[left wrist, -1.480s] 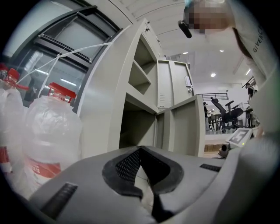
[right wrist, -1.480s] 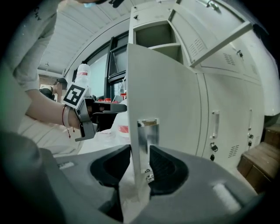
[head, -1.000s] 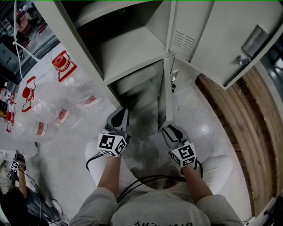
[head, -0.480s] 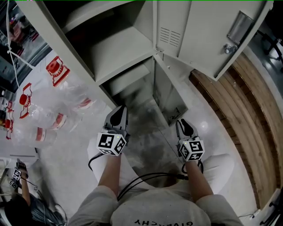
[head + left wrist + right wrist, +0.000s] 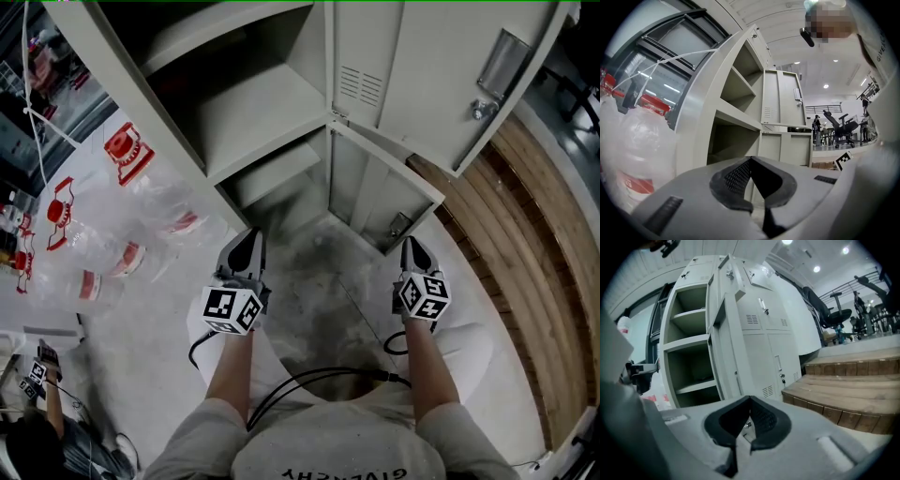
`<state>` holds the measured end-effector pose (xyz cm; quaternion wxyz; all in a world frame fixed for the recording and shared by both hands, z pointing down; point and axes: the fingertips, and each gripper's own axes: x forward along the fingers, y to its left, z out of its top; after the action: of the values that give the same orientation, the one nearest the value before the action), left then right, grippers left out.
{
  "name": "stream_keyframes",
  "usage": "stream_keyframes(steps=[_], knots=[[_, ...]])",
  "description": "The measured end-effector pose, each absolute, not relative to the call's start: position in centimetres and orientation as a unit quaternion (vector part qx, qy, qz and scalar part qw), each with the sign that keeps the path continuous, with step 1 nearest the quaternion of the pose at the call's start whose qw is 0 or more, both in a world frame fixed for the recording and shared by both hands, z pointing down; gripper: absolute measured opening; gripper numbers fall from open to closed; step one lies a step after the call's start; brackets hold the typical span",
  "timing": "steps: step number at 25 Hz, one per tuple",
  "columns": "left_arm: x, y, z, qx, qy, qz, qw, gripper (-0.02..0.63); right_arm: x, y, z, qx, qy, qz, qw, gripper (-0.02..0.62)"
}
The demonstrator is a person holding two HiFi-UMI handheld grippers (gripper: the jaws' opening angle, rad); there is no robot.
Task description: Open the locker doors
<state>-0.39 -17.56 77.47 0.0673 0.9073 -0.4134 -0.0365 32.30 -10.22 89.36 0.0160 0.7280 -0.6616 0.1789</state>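
Observation:
The grey metal locker (image 5: 281, 103) stands open in front of me. Its upper door (image 5: 441, 66) hangs swung out to the right, and the lower door (image 5: 380, 192) is swung wide, showing the empty bottom compartment (image 5: 281, 183). My right gripper (image 5: 412, 246) sits just below the lower door's free edge, apart from it. Its jaws have just been closing and are now shut with nothing between them (image 5: 750, 398). My left gripper (image 5: 246, 239) hovers low in front of the bottom compartment, shut and empty (image 5: 751, 159).
A clear plastic bag of bottles with red labels (image 5: 112, 234) lies left of the locker. Wooden steps (image 5: 525, 253) run along the right. A black cable (image 5: 309, 380) trails by my knees. Another person (image 5: 37, 375) crouches at lower left. Office chairs (image 5: 829, 315) stand beyond the steps.
The lower door has swung from nearly edge-on out to the right. My right gripper moved right with it, came off its edge and closed. The left gripper stayed put.

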Motion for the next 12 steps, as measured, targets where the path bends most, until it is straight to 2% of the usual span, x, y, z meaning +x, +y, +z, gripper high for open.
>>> stream_keyframes(steps=[12], knots=[[-2.1,-17.2,77.4,0.903,-0.422,-0.036,0.068,-0.002,35.0,-11.9,89.4,0.754,-0.623,0.208,-0.023,0.000]])
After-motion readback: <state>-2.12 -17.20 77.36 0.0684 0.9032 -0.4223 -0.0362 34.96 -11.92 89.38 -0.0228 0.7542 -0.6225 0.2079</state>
